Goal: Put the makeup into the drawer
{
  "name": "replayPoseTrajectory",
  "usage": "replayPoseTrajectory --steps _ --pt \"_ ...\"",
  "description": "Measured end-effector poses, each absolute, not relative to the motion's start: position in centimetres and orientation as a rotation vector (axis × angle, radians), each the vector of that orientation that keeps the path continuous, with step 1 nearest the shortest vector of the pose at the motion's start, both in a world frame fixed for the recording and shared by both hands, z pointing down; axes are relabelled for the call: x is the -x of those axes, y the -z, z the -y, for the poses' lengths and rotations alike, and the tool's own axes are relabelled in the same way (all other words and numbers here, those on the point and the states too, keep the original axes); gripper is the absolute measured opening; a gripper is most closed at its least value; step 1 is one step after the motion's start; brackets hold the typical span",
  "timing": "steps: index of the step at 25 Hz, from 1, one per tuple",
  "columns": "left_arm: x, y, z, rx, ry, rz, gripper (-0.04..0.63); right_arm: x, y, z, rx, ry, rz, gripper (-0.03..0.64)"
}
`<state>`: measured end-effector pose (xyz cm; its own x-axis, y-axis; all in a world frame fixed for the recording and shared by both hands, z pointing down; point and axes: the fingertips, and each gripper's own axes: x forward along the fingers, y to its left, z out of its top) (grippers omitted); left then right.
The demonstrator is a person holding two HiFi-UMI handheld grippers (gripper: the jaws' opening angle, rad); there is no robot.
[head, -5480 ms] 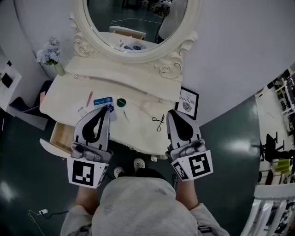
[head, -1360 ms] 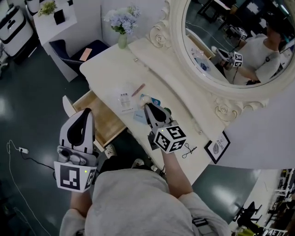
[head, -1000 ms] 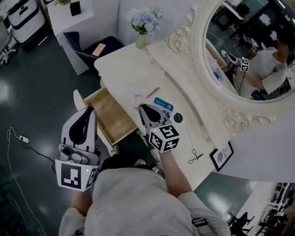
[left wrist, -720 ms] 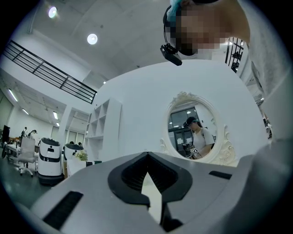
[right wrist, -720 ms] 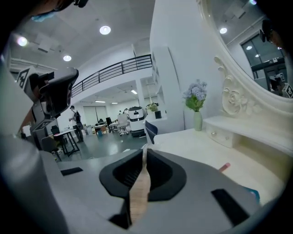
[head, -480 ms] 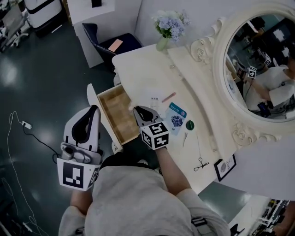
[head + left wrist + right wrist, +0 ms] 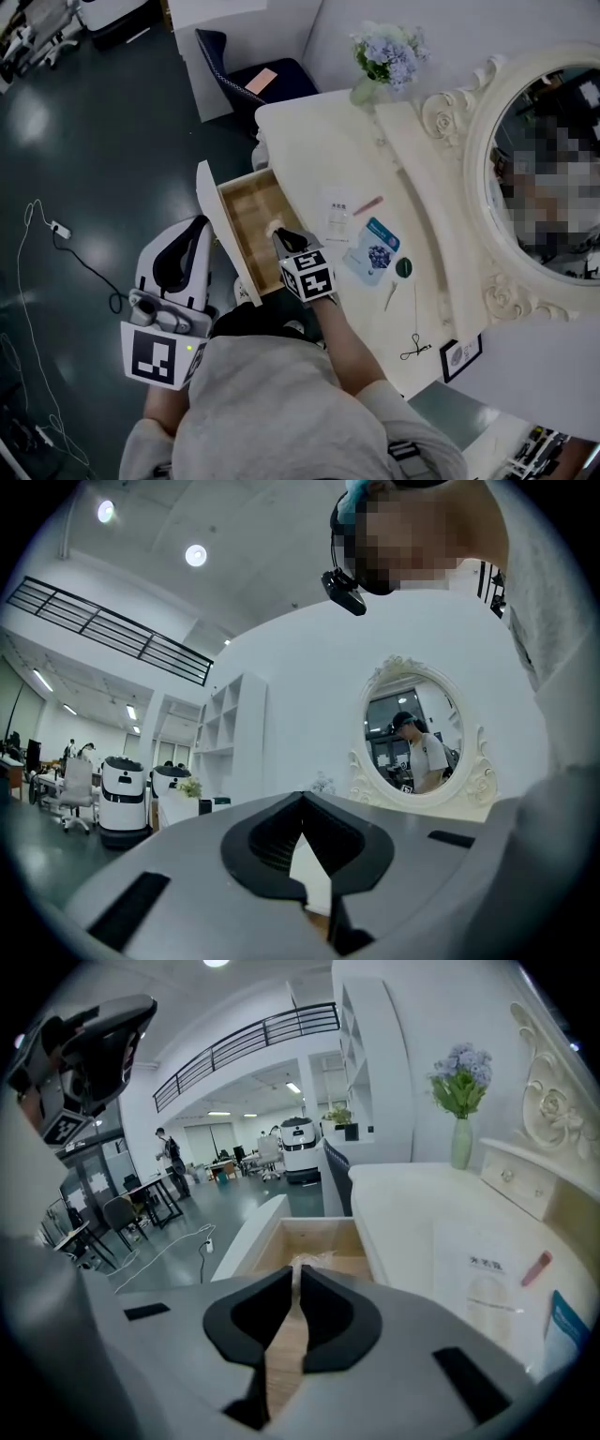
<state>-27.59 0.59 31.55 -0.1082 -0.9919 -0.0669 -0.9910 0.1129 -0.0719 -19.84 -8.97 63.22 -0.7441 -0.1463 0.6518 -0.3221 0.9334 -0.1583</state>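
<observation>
The right tool (image 7: 278, 234), closed on a small pale crinkly packet (image 7: 310, 1259), hangs over the open light wooden drawer (image 7: 246, 202). The left tool (image 7: 192, 226) is closed and empty.

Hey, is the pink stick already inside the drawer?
No, the pink stick lies on the tabletop beside a white packet, outside the open drawer.

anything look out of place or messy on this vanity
Nothing spilled or broken. The drawer stands open, and makeup lies loose on the tabletop: a blue packet, a pink stick, a white sachet. The right hand-held gripper holds a pale packet over the drawer.
</observation>
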Motion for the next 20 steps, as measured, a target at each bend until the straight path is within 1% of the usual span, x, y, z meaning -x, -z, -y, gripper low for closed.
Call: replayPoseTrajectory --steps 6,12,20 --pt "29.2 -31.2 0.0 1.985 -0.038 -2.308 0.014 20.4 -66.9 8.4 -0.292 -0.355 2.315 0.038" --pt "30.3 -32.6 -0.4 2.002 0.016 -2.337 0.014 20.6 -70.0 7.8 -0.268 -0.373 2.228 0.038" --pt "31.8 -32.9 -0.6 1.975 0.0 -2.372 0.014 20.4 -72.5 7.7 -0.261 -0.398 2.155 0.038"
